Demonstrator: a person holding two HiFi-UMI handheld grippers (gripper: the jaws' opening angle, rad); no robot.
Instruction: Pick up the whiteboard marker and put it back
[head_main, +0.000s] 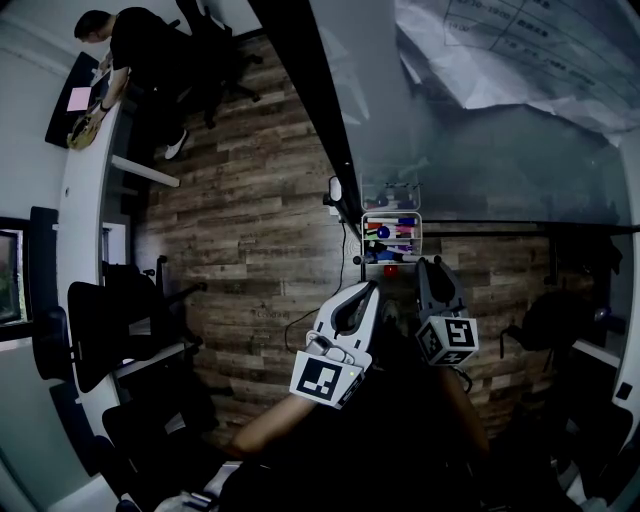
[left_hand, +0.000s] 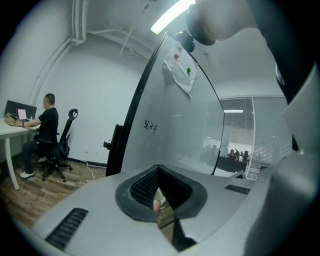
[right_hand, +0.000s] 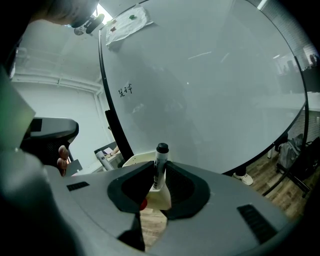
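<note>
A white whiteboard marker (right_hand: 159, 167) with a black cap stands upright between the pads of my right gripper (right_hand: 159, 172), which is shut on its barrel. In the head view the right gripper (head_main: 429, 264) points at the white marker holder (head_main: 367, 225) fixed at the foot of the whiteboard (head_main: 480, 140); several coloured markers lie in it. The holder's pale rim (right_hand: 134, 160) shows just behind the held marker. My left gripper (head_main: 371, 287) hangs beside the right one, below the holder. Its jaws (left_hand: 159, 196) are shut with nothing between them.
The whiteboard (left_hand: 170, 125) bears a little handwriting and a taped paper (left_hand: 181, 67). A person (head_main: 135, 50) sits at a white desk (head_main: 85, 170) far to the left. Black office chairs (head_main: 100, 325) stand along the left. The floor is wood plank (head_main: 260, 220).
</note>
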